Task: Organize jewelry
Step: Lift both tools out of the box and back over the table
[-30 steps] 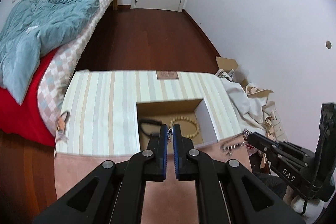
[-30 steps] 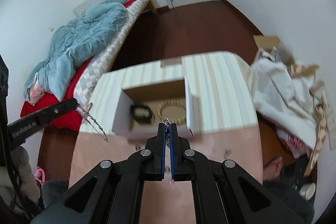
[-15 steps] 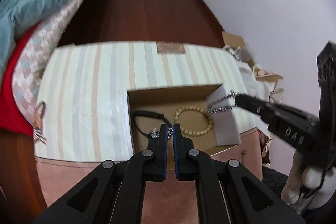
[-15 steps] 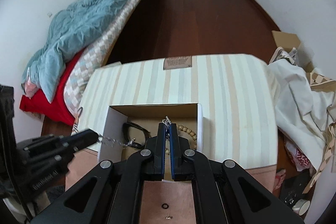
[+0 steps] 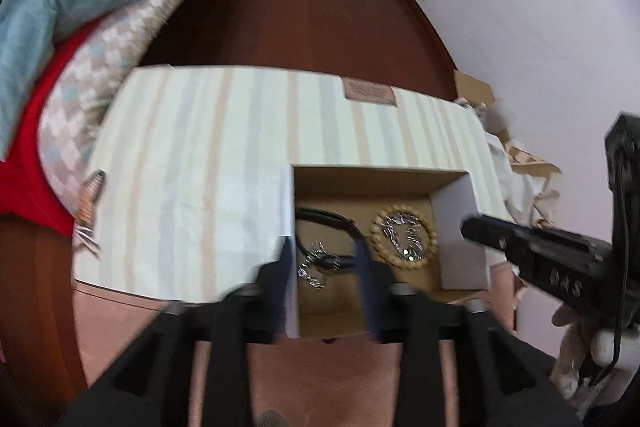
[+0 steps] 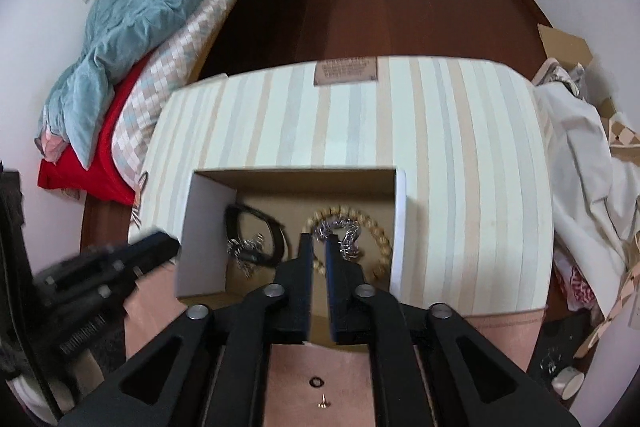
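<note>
An open cardboard box (image 5: pixel 460 227) (image 6: pixel 200 219) sits on the striped cloth. Inside lie a black bracelet (image 5: pixel 320 217) (image 6: pixel 244 215), a wooden bead bracelet (image 5: pixel 432 247) (image 6: pixel 380 231), and two piles of silver chain: one on the black bracelet (image 5: pixel 314 263) (image 6: pixel 240 251), one inside the bead ring (image 5: pixel 402 235) (image 6: pixel 344 231). My left gripper (image 5: pixel 322 255) is open and empty over the box's left part. My right gripper (image 6: pixel 318 247) is open a little and empty at the bead bracelet; it also shows in the left wrist view (image 5: pixel 504 235).
A striped cloth (image 6: pixel 460 147) with a brown label (image 6: pixel 346 71) covers the low table. A small black ring (image 6: pixel 316 382) and a brass stud (image 6: pixel 323 403) lie on the pink surface in front. A bed (image 6: pixel 160 27) stands at left, clutter (image 6: pixel 580 167) at right.
Both grippers have opened and let go of the silver chain, which now lies in two piles in the box. Both have moved closer over the box.
</note>
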Demonstrator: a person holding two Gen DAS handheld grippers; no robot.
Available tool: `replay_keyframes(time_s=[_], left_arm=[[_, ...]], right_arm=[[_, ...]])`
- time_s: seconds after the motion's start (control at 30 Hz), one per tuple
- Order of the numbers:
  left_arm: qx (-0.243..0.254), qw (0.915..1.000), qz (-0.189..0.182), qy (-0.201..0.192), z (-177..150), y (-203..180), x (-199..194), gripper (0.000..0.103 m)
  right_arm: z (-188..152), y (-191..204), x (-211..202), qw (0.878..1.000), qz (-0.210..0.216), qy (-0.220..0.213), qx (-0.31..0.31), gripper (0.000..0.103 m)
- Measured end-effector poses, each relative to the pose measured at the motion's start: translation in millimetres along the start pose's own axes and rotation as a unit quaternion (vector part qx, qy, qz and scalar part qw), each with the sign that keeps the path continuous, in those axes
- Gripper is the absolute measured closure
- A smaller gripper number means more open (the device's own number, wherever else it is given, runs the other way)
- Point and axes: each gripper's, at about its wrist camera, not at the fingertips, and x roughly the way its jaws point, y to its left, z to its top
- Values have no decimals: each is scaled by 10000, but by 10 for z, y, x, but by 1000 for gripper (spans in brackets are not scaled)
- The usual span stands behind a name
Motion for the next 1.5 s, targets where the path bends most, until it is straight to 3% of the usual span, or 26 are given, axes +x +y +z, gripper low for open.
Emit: replay_keyframes(time_s=[0.03, 0.07, 0.17, 0.2, 0.27, 0.3, 0.4, 0.43, 0.5, 0.53, 0.97, 1.5], left_arm=[[10, 9999, 123, -80, 2, 6, -29, 41], [30, 9997, 199, -156, 3, 12, -54, 36], [127, 9977, 567, -353, -16, 20, -120, 33], [148, 9965, 701, -426, -31, 24, -139, 30], [182, 9937, 961, -554, -58, 33, -166, 13], [207, 9923, 1060, -611, -77, 38, -184, 12], [277, 9895, 1274, -616, -151, 41, -177, 5], [287, 9892, 1302, -611, -174, 35, -163, 4], [303, 9882, 1370, -621, -232, 34, -156, 4], [322, 9875, 1400, -645, -261, 28, -156, 3], [310, 9837, 1506, -930, -498, -77, -418, 1], [474, 9773, 1392, -1522, -937, -254, -1195, 1]], right_arm=[[-17, 4, -20, 10000, -30, -15, -8, 67], [-51, 15, -56, 9999, -108, -68, -52, 59], [-135, 58, -172, 9984, -452, -257, -202, 56], [-167, 79, -217, 9972, -620, -348, -250, 49], [-230, 115, -298, 9937, -941, -515, -315, 34], [-269, 128, -340, 9909, -1150, -620, -324, 26], [-366, 162, -398, 9822, -1650, -828, -347, 22], [-389, 154, -403, 9806, -1740, -840, -342, 20], [-434, 142, -398, 9796, -1788, -871, -272, 4], [-459, 136, -390, 9797, -1786, -875, -241, 2], [-711, 220, -510, 9779, -1757, -1131, -125, 0], [-1255, 533, -1289, 9696, -1641, -1799, -235, 0]])
